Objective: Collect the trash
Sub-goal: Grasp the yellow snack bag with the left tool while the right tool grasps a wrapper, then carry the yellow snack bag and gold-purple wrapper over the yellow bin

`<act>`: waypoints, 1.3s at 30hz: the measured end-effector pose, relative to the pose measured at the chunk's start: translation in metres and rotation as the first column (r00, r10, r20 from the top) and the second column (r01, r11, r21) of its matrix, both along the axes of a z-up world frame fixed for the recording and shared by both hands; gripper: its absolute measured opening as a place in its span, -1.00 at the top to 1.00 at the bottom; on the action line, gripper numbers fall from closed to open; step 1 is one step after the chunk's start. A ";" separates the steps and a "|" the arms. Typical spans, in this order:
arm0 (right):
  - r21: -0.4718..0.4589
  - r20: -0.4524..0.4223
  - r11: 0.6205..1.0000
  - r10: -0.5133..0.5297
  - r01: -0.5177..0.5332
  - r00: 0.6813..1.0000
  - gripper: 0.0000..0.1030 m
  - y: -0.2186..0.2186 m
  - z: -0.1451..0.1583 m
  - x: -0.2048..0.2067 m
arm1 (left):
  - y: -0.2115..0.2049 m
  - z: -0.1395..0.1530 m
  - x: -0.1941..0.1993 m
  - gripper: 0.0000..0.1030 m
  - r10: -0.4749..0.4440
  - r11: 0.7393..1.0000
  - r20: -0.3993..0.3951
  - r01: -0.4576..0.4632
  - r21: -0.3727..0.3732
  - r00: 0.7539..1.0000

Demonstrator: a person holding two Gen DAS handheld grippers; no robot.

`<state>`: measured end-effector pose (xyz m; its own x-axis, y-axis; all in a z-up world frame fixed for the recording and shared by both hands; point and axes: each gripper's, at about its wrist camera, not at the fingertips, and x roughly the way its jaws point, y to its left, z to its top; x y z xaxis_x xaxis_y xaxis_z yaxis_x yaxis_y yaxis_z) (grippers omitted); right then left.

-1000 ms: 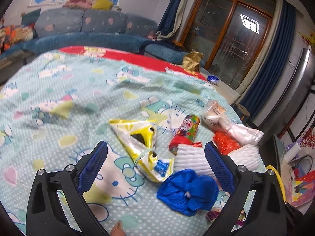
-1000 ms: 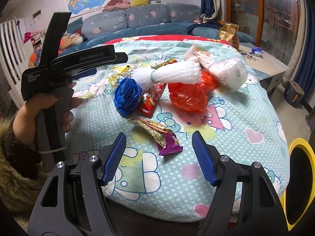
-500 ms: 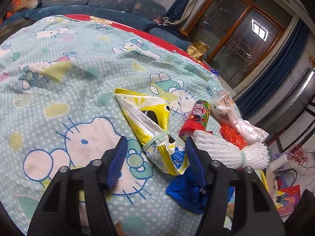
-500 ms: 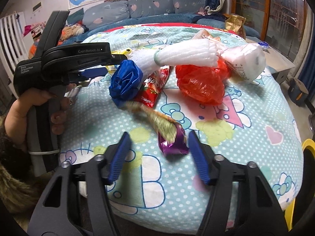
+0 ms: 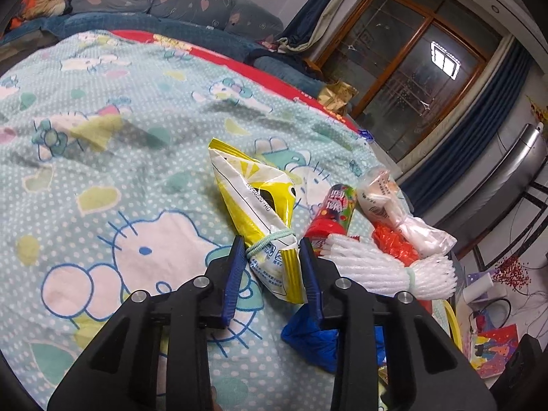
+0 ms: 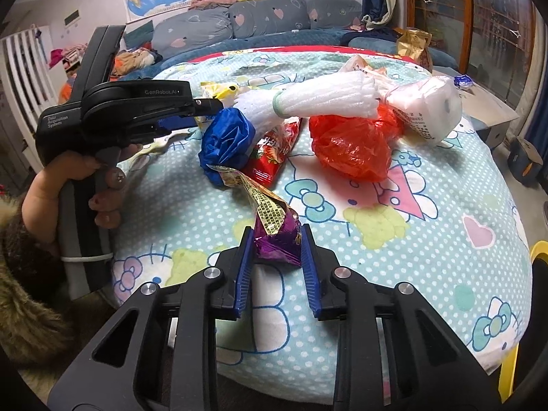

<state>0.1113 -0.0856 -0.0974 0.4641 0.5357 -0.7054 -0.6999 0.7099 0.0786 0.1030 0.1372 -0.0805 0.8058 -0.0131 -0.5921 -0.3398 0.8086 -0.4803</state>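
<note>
Both tools had just been closing, and each now had a piece of trash between its blue pads. We brought the left tool (image 5: 272, 257) in on the yellow-and-white crinkled plastic snack bag (image 5: 260, 212), and it pinched the bag's near end, just below the pale green rubber band around it. Our right tool (image 6: 277, 245) pinched the purple end of the purple-and-gold foil snack wrapper (image 6: 270, 219).

Progress, as we judged it: early. Two pieces were gripped but neither had left the bed (image 6: 428, 239) with its cartoon-cat cover; nothing we could see had gone into a bin. Left lying in the pile were the crumpled blue plastic bag (image 6: 227, 140), the red snack packet (image 6: 274, 154), the white foam-net sleeve (image 6: 325, 101), the crumpled red-orange plastic bag (image 6: 352, 147) and the white printed plastic bag (image 6: 431, 109), all touching or overlapping one another. A yellow rim (image 6: 539, 250) showed past the bed's right edge; whether it was the trash bin we could not tell.

The yellow bag's long axis ran away from the left tool, rising to a point up and slightly left in the left wrist view. The foil wrapper ran from our right tool up and left, its gold end touching the blue bag.
</note>
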 end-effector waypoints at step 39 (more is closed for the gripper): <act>0.137 0.110 0.983 -0.138 0.122 0.984 0.59 -0.063 0.068 0.005 | -0.073 0.068 -0.013 0.41 -0.183 0.978 0.145 0.164 0.131 0.972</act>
<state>0.1165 -0.1489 -0.0291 0.6119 0.5488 -0.5696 -0.6124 0.7845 0.0980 0.0898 0.0641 -0.0121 0.8796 -0.0986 -0.4653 -0.1178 0.9026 -0.4141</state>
